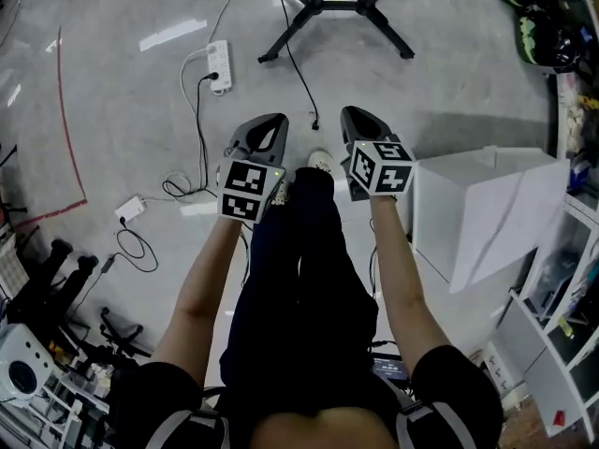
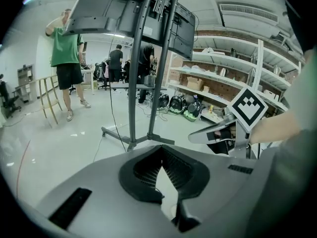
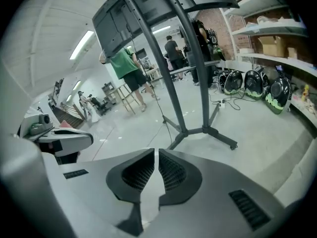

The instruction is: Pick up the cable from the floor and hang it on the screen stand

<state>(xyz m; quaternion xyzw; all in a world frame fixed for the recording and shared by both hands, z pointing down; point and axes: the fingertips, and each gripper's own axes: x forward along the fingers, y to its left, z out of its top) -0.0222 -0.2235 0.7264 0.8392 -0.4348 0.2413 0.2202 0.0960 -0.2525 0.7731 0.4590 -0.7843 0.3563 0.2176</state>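
Observation:
A thin black cable (image 1: pixel 298 71) trails from the screen stand's base (image 1: pixel 329 6) across the floor, and its loose end lies between my two grippers. The left gripper (image 1: pixel 271 125) and the right gripper (image 1: pixel 356 118) are held side by side above the floor, both aimed at the stand. In the left gripper view the jaws (image 2: pixel 161 148) are shut with nothing in them; the stand's pole (image 2: pixel 132 83) rises ahead with the cable (image 2: pixel 111 88) hanging beside it. In the right gripper view the jaws (image 3: pixel 157 153) are shut and empty, facing the stand (image 3: pixel 198 73).
A white power strip (image 1: pixel 218 64) and a white adapter (image 1: pixel 129 208) with coiled black leads lie on the floor to the left. A white box (image 1: pixel 477 204) and shelves stand at the right. Equipment crowds the lower left. A person in a green shirt (image 2: pixel 67 58) stands far off.

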